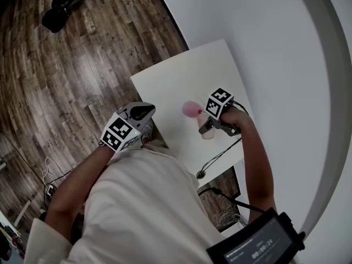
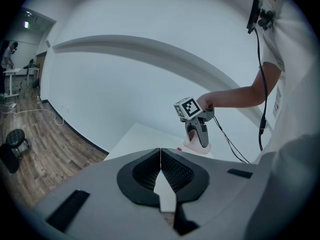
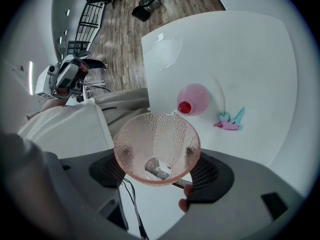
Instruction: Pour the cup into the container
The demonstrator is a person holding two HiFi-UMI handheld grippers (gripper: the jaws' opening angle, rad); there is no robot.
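Right gripper point(image 3: 157, 166) is clamped on the cup point(image 3: 155, 139), roughly upright toward the table's point(image 3: 240, 49) near right corner, container point(image 3: 197, 96) just beyond its far rim, so we tip forward; left gripper point(image 2: 160, 164) closed, empty, off the near edge.

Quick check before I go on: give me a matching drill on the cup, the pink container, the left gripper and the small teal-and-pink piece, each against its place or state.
Things:
1. cup
2. container
3. left gripper
4. teal-and-pink piece

Places or states:
A. shut, nothing between its jaws
B. held by the right gripper, between its jaws
C. lying on the table, right of the container in the right gripper view
D. standing on the table, pink, with a red bit by its near rim

Pairs: 1-B, 2-D, 3-A, 4-C
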